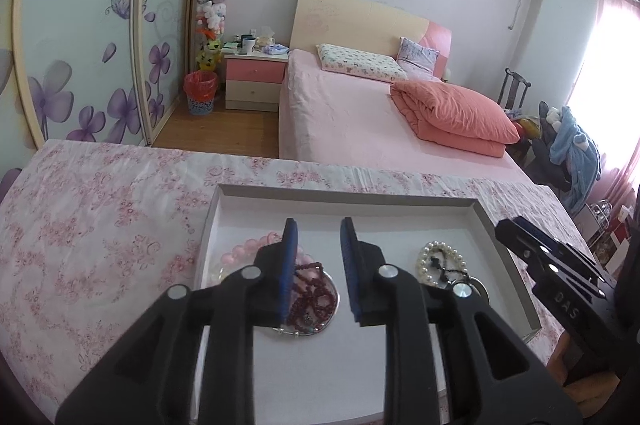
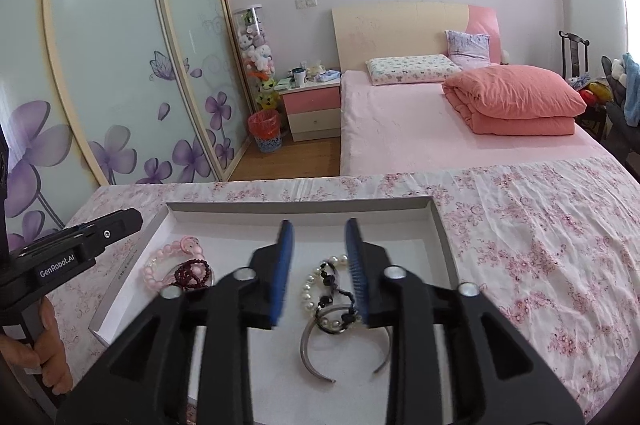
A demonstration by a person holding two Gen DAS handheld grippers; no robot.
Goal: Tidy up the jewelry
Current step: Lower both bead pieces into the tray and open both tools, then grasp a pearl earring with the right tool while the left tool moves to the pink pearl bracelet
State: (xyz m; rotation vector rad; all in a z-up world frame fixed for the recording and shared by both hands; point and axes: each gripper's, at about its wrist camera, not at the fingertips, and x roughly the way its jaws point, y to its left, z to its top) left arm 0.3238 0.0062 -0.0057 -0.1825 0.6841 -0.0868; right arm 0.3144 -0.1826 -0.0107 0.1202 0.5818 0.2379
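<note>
A shallow white tray [image 1: 496, 245] [image 2: 440, 233] lies on a table with a pink floral cloth. It holds a pink bead bracelet [image 1: 240, 253] [image 2: 168, 261], a dark red bead string [image 1: 312, 301] [image 2: 196, 275] on a silver ring [image 1: 334, 309], a pearl bracelet [image 1: 442, 261] [image 2: 316, 289] with a black bead string [image 2: 334, 291], and a silver open bangle [image 2: 310, 357]. My left gripper [image 1: 316, 237] is open and empty above the red beads. My right gripper [image 2: 320, 237] is open and empty above the pearl bracelet. Each gripper shows at the edge of the other view.
The floral cloth [image 1: 100, 225] [image 2: 540, 245] covers the table around the tray. Beyond the table's far edge stand a pink bed [image 1: 360, 113], a nightstand [image 1: 256, 81] and a sliding wardrobe [image 1: 80, 45].
</note>
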